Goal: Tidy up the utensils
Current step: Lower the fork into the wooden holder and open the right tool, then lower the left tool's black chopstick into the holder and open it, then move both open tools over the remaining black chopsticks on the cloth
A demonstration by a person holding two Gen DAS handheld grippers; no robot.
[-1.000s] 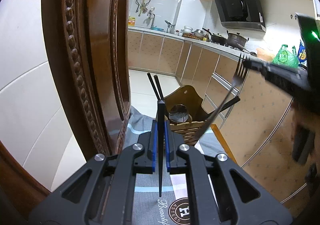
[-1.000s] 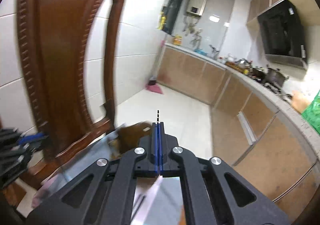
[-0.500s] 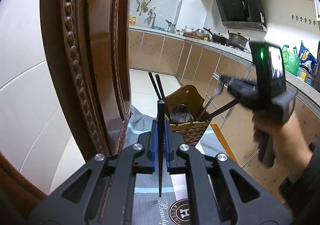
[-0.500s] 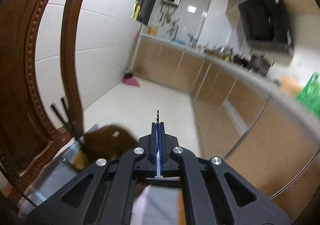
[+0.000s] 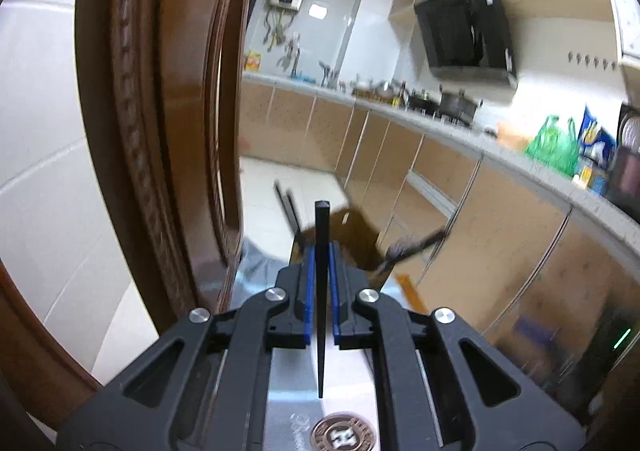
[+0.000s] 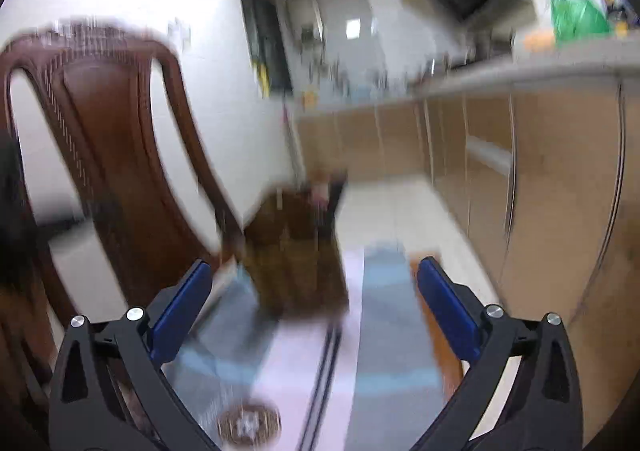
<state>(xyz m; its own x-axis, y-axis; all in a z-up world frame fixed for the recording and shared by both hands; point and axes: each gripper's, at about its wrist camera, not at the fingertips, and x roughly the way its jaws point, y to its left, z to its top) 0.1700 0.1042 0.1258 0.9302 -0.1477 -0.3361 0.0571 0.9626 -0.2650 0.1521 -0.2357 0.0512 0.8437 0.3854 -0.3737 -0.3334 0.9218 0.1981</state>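
Note:
My left gripper (image 5: pixel 321 271) is shut on a black chopstick (image 5: pixel 321 291) that stands upright between the blue pads, above the grey placemat (image 5: pixel 256 267). Behind it stands the brown wooden utensil holder (image 5: pixel 352 235), with two black chopsticks (image 5: pixel 286 203) and a fork (image 5: pixel 412 247) in it. My right gripper (image 6: pixel 312 299) is open and empty, above the mat and in front of the holder (image 6: pixel 296 247). A dark thin pair of utensils (image 6: pixel 326 371) lies on the mat between its fingers; the view is blurred.
A carved brown chair back (image 5: pixel 160 131) stands close at the left, also in the right wrist view (image 6: pixel 108 155). Kitchen cabinets (image 5: pixel 500 219) and a counter with a green bag (image 5: pixel 552 147) run along the right. A round logo (image 5: pixel 344 435) marks the mat.
My right gripper has let go of the fork, which now rests in the holder, and has opened wide and drawn back. My left gripper still holds the chopstick and has shifted slightly.

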